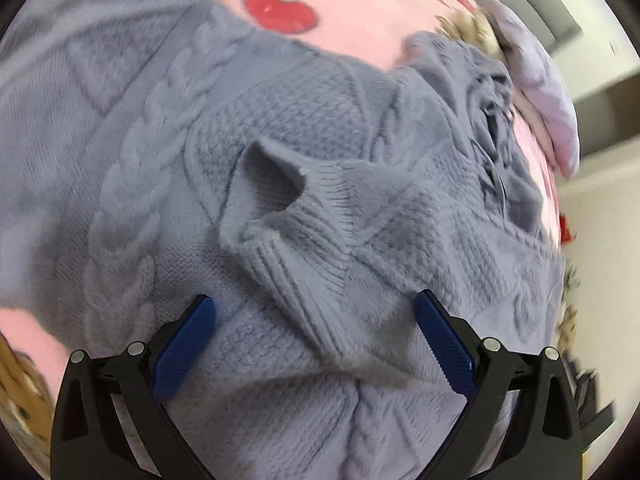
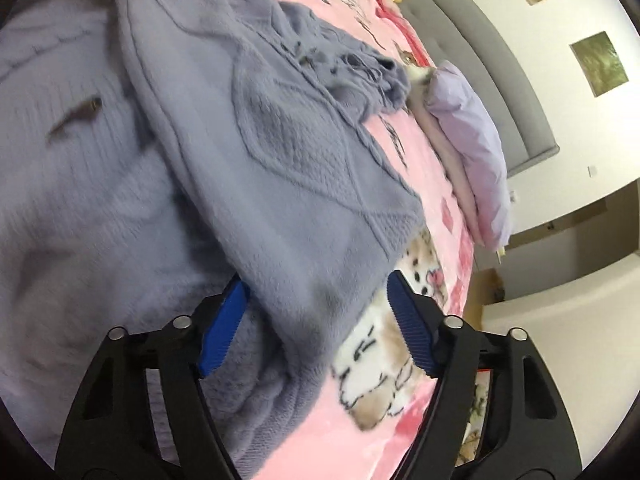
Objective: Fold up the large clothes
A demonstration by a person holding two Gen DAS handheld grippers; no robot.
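A grey-blue cable-knit sweater (image 1: 328,152) lies spread on a pink blanket (image 1: 352,12). In the left wrist view one ribbed sleeve cuff (image 1: 280,216) lies across the body, its mouth gaping. My left gripper (image 1: 315,302) hovers just above it, open, with nothing pinched. In the right wrist view a folded-over panel of the sweater (image 2: 280,152) lies on the paler inner side (image 2: 80,220). My right gripper (image 2: 316,284) is open, and the panel's lower corner lies between its blue pads (image 2: 224,320) without being pressed.
A folded stack of lilac and pink clothes (image 2: 472,140) sits on the blanket (image 2: 440,208) near the bed's edge. A grey headboard (image 2: 460,40) and a white wall with pictures (image 2: 596,64) stand behind. A small dark label (image 2: 76,114) shows on the sweater's inner side.
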